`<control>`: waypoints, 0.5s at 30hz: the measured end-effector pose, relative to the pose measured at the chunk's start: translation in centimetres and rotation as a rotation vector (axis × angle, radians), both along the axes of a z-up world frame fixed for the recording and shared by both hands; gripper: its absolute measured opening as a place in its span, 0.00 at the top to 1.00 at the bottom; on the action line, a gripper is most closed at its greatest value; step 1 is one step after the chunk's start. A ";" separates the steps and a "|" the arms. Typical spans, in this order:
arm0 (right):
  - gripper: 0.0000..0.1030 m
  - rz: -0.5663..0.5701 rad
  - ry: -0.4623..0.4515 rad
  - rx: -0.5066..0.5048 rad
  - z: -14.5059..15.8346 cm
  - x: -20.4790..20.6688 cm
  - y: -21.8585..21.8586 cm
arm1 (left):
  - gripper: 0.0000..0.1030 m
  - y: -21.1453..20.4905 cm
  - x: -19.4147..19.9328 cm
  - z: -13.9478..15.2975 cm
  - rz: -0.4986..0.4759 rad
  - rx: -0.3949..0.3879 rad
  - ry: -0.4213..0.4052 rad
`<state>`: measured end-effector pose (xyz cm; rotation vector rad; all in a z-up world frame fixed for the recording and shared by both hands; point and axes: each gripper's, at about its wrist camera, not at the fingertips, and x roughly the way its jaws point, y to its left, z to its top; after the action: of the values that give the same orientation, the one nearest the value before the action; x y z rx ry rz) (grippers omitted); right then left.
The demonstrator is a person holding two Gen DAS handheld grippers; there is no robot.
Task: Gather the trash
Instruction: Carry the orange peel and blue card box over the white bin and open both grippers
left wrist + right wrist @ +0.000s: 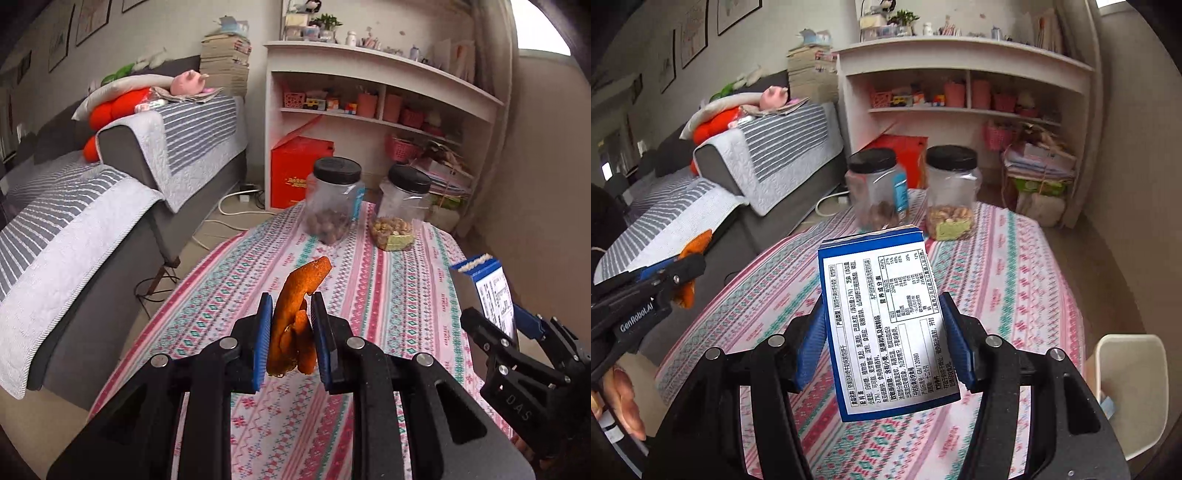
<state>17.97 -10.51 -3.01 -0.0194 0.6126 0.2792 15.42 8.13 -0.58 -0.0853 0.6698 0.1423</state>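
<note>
Both pieces of trash are off the table and in the air, which fits a carry toward wherever the rubbish goes; each one is pinched between pads so that nothing has to be balanced or scooped

The left gripper (291, 332) is nearly shut, clamped on a curl of orange peel (295, 317). The peel stands on end between the blue pads, its top sticking out past the fingertips and its lower end hanging just below them, above the patterned tablecloth (388, 295). The narrow gap suits such a thin, bendy scrap: a looser hold would probably let it slip

The right gripper (886, 332) stands about half open, yet it is grasping, not released: a blue and white carton (882, 317) fills the space between the pads, which press on its two side faces. The printed label faces the camera, and the top end reaches well beyond the fingertips. The wider spread is simply the width of the carton

Ahead of both tools, farther along the table, stand two clear jars with black lids (337, 199), partly filled with nuts or snacks; they look like things to keep, not trash. Low to the right of the right gripper, beside the table edge, a pale open bin (1130, 387) shows, and I judge it the likely drop point, though that is only a guess
</note>
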 end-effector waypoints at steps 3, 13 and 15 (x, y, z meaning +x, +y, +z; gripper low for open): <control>0.46 -0.029 -0.017 0.004 0.3 0.2 -1.3 | 0.78 -1.7 0.4 0.1 -0.020 0.008 -0.012; 0.46 -0.134 -0.030 0.003 0.5 -0.2 -5.7 | 0.77 -7.8 2.1 0.0 -0.112 -0.020 -0.021; 0.46 -0.157 -0.033 0.007 0.6 -0.4 -6.8 | 0.77 -9.1 2.2 0.0 -0.132 -0.021 -0.027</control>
<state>17.61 -17.29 -2.40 0.0305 0.5766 0.1288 17.62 -0.93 -0.61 -0.0627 0.6485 0.0067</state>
